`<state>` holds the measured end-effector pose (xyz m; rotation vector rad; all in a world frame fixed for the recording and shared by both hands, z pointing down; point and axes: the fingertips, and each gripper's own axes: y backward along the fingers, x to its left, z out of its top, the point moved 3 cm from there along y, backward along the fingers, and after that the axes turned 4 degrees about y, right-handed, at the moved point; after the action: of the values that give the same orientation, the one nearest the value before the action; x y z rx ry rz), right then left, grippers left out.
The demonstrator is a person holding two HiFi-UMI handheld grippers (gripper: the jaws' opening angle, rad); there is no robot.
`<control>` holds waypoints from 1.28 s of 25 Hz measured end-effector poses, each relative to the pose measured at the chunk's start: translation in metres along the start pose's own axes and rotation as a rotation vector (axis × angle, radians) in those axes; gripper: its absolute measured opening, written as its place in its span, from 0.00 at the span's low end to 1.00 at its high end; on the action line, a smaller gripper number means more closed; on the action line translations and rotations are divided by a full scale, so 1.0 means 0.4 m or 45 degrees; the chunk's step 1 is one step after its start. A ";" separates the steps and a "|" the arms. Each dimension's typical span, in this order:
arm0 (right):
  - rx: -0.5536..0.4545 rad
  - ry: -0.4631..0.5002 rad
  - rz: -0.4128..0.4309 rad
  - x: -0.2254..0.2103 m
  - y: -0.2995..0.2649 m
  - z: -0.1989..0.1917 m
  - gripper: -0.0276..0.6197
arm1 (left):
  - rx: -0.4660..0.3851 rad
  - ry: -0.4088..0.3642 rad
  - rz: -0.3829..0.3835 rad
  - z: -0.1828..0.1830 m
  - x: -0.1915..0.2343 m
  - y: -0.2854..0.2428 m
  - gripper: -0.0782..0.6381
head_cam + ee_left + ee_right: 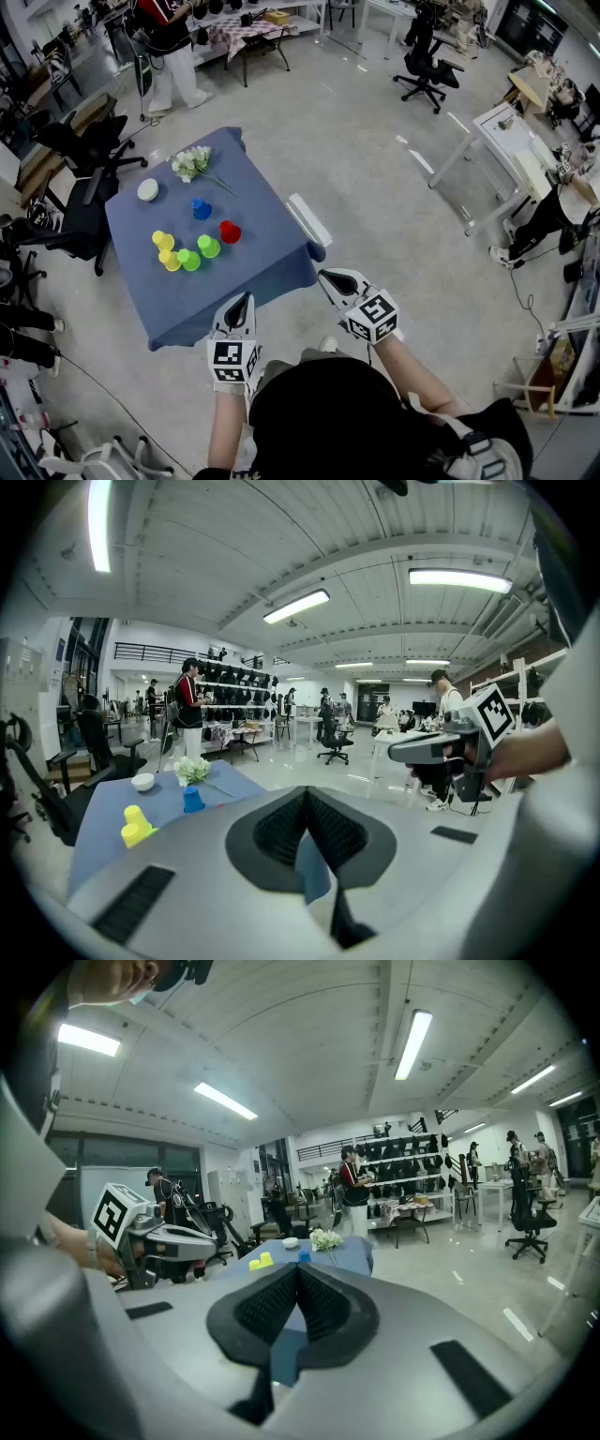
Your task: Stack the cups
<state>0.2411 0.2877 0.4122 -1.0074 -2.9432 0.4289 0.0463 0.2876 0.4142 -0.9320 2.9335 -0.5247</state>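
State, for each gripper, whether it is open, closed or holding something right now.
Left gripper: closed, holding nothing.
Right gripper: closed, holding nothing.

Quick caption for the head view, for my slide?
Left tool and right tool, shut and empty, face the blue table of scattered cups.

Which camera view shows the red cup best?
The head view: the red cup stands in full sight on the blue table, near the green cups. Neither gripper view shows it; there only yellow cups and a blue cup appear.
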 end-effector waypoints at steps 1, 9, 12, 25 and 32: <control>-0.001 0.004 0.005 -0.014 0.009 0.000 0.07 | -0.003 0.010 -0.006 0.005 -0.017 -0.009 0.12; -0.023 -0.013 0.057 -0.110 0.087 -0.013 0.07 | -0.024 0.033 0.011 0.038 -0.137 -0.071 0.12; -0.028 -0.016 0.110 -0.132 0.105 -0.020 0.07 | -0.013 0.037 0.032 0.041 -0.170 -0.093 0.12; 0.031 -0.003 0.245 -0.154 -0.011 -0.066 0.07 | 0.097 0.047 0.051 -0.014 -0.116 -0.205 0.12; 0.098 0.012 0.249 -0.221 -0.181 -0.022 0.07 | 0.083 0.083 0.019 0.039 0.038 -0.359 0.12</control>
<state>0.2686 0.1821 0.4466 -1.2887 -2.8061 0.5339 0.1158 0.1643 0.4468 -0.9022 2.9580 -0.6587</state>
